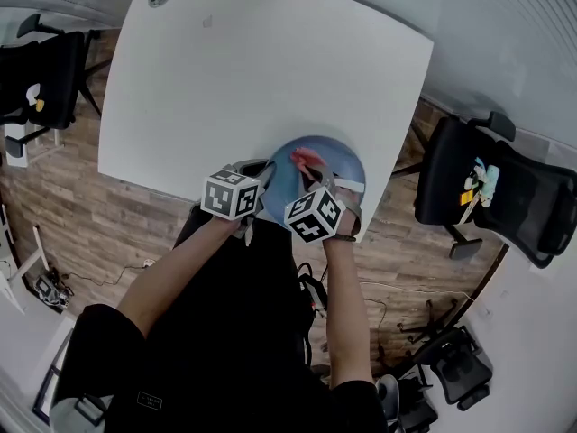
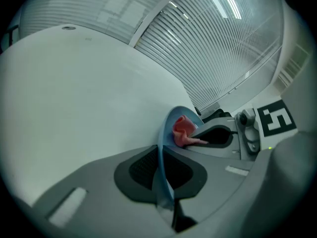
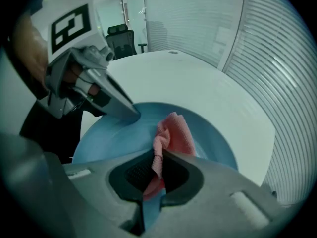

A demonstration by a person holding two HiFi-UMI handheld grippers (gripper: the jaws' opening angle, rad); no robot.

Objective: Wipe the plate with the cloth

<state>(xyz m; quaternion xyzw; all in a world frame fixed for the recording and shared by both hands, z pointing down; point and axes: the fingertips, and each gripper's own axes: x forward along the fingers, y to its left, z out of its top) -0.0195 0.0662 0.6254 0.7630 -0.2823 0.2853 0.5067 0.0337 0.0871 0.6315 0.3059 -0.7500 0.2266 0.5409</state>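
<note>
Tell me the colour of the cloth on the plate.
Pink, with a fine woven texture; the cloth shows best in the right gripper view.

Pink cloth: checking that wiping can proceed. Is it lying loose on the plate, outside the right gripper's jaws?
No, the pink cloth is pinched between the right gripper's jaws, its free end resting on the blue plate.

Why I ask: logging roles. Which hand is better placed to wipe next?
Right. The right claw is shut on the cloth, which rests on the plate; the left claw is clamped on the plate's rim, steadying it.
</note>
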